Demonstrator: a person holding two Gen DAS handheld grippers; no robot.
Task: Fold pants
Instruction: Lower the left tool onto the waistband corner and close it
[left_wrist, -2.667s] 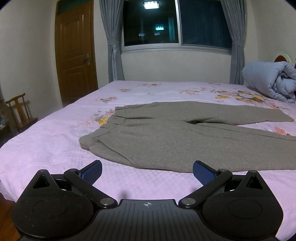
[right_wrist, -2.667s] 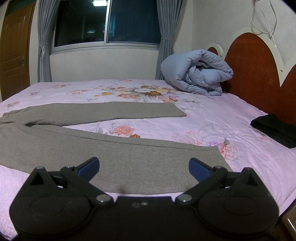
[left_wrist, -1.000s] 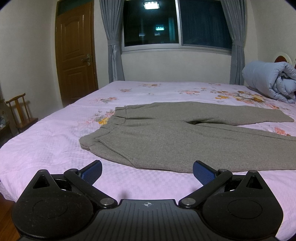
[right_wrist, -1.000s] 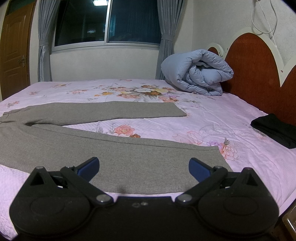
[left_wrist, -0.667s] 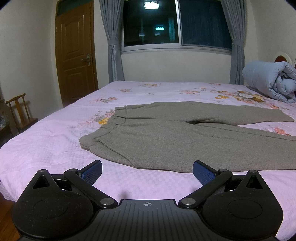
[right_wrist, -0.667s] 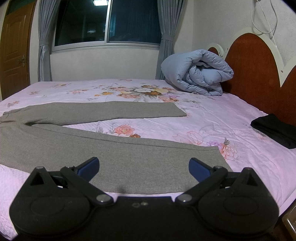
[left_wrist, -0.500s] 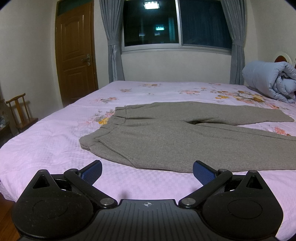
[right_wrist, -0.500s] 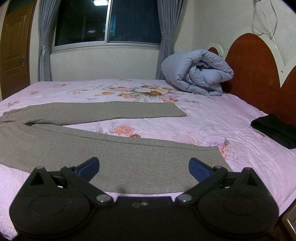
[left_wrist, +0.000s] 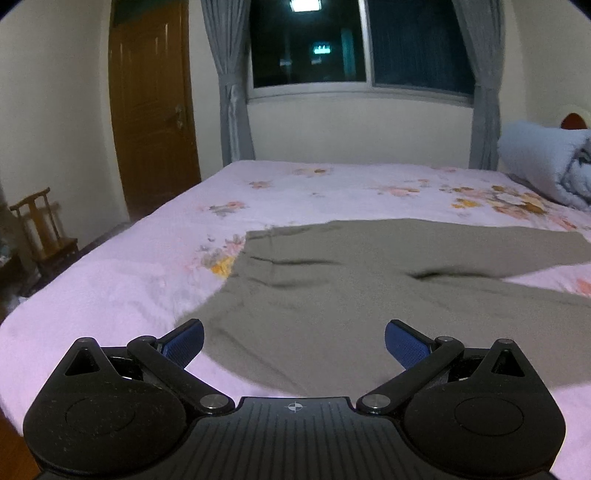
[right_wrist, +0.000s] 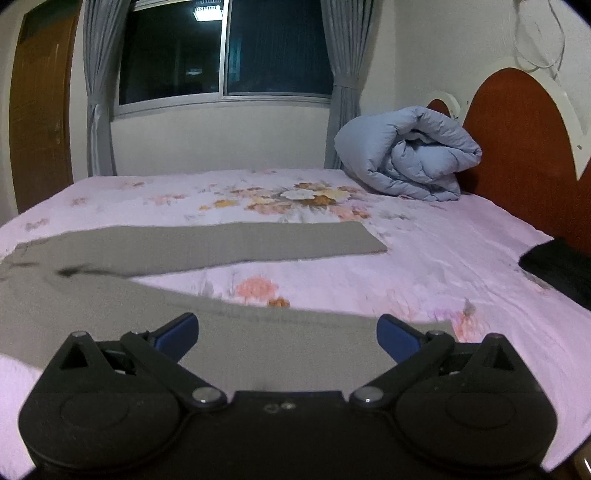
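Pants lie spread flat on the bed, unfolded, with nothing gripping them. The left tongs hang just above the near edge of the pants at the waistband end, blue pads spread wide apart and empty. The right tongs hover over the near trouser leg close to its hem, also spread wide and empty.

From the pants outward: the waistband points toward the door side, and the two legs run toward the headboard, parting in a narrow V so that pink flowered sheet shows between them. The far leg lies straight with its hem square. Beyond the pants, against the headboard, sits a rolled light-blue quilt. To the headboard side of the near leg lies a black cloth, well apart from the pants. Behind the bed a dark window is framed by grey curtains. A small wooden chair stands on the floor near the door.
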